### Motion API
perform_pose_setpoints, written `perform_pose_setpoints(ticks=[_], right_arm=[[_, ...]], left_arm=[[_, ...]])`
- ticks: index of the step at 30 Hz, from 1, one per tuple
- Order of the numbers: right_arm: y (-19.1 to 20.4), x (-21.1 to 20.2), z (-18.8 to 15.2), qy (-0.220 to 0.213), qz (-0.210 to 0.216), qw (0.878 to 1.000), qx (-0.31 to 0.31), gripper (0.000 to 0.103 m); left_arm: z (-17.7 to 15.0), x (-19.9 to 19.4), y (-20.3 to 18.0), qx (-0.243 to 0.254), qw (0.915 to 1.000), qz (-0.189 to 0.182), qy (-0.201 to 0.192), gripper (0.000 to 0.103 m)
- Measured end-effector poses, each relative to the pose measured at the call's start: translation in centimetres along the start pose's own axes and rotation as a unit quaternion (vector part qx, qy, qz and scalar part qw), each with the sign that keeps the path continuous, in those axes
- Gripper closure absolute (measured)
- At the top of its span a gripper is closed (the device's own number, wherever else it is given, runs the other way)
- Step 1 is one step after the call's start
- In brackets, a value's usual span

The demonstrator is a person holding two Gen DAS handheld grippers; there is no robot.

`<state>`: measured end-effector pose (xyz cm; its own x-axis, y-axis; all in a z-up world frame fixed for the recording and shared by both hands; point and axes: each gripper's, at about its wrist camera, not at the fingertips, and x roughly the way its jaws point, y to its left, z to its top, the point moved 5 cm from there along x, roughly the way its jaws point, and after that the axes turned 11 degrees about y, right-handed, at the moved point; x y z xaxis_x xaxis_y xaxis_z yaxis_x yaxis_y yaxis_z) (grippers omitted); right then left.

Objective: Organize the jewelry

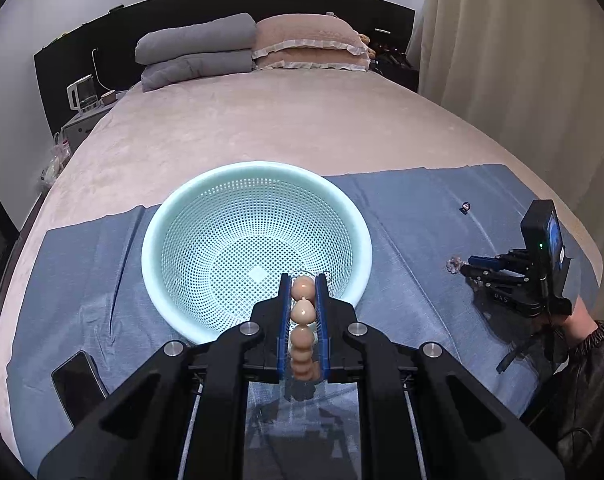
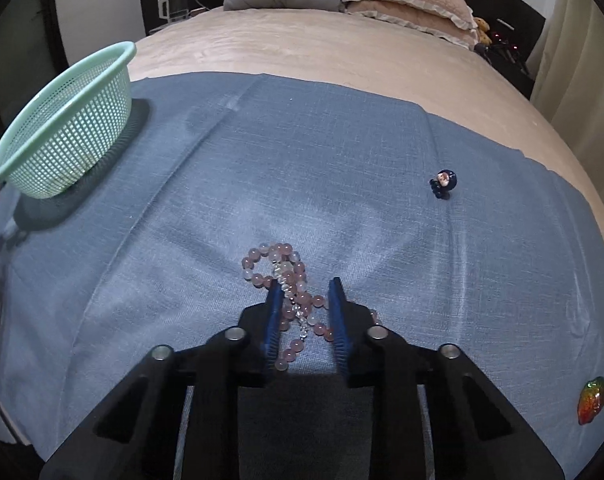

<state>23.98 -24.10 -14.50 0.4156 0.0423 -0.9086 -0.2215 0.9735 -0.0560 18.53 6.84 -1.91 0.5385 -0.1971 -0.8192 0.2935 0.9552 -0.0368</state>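
Over the near rim of the mint basket [image 1: 258,240], the left gripper [image 1: 303,316] has its jaws clamped on a strand of tan beads [image 1: 302,312], which runs back between the pads. A good release means carrying the strand further in over the mesh floor before parting the jaws, so the trailing beads do not catch the rim. On the blue cloth [image 2: 302,152] the right gripper [image 2: 303,316] stands with jaws apart, straddling a looped pink bead bracelet [image 2: 290,280]; it should close on the crossing of the 2 loops. Open cloth lies between bracelet and basket. A dark blue charm [image 2: 443,184] (well apart) and an orange-green piece [image 2: 591,400] near the cloth's edge wait. A phone [image 1: 78,380] lies left.
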Motion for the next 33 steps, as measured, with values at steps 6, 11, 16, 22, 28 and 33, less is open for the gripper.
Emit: perform_pose_setpoints(ticks=[6,11,16,22,28,33], right_arm=[[-1.1,-1.6,-0.2,-0.030,0.040,0.998,0.044,0.097],[-0.3,-5.4,2.0,-0.065,0.063,0.995,0.031,0.097],[2.4,-9.9,5.3,-0.099,0.056,0.993,-0.017,0.097],[6.7,-15.8,10.7,-0.151,0.052,0.984,-0.075,0.097],[11.7,-17.9,14.0,-0.166,0.072,0.976,-0.124,0.097],[15.3,-16.0,14.5,-0.146,0.103,0.973,-0.148,0.097]], left_arm=[[0.1,-0.5,0.7,-0.002,1.0000,0.003,-0.002,0.091],[0.7,-1.2,1.4,-0.006,0.9999,0.005,-0.007,0.091],[1.5,-1.4,2.6,-0.019,0.9998,0.000,-0.008,0.091],[2.5,-1.8,4.2,-0.025,0.9995,0.015,-0.012,0.091],[2.9,-1.3,6.0,-0.035,0.9990,0.026,-0.003,0.091],[3.0,-0.2,7.3,-0.043,0.9987,0.026,0.007,0.091]])
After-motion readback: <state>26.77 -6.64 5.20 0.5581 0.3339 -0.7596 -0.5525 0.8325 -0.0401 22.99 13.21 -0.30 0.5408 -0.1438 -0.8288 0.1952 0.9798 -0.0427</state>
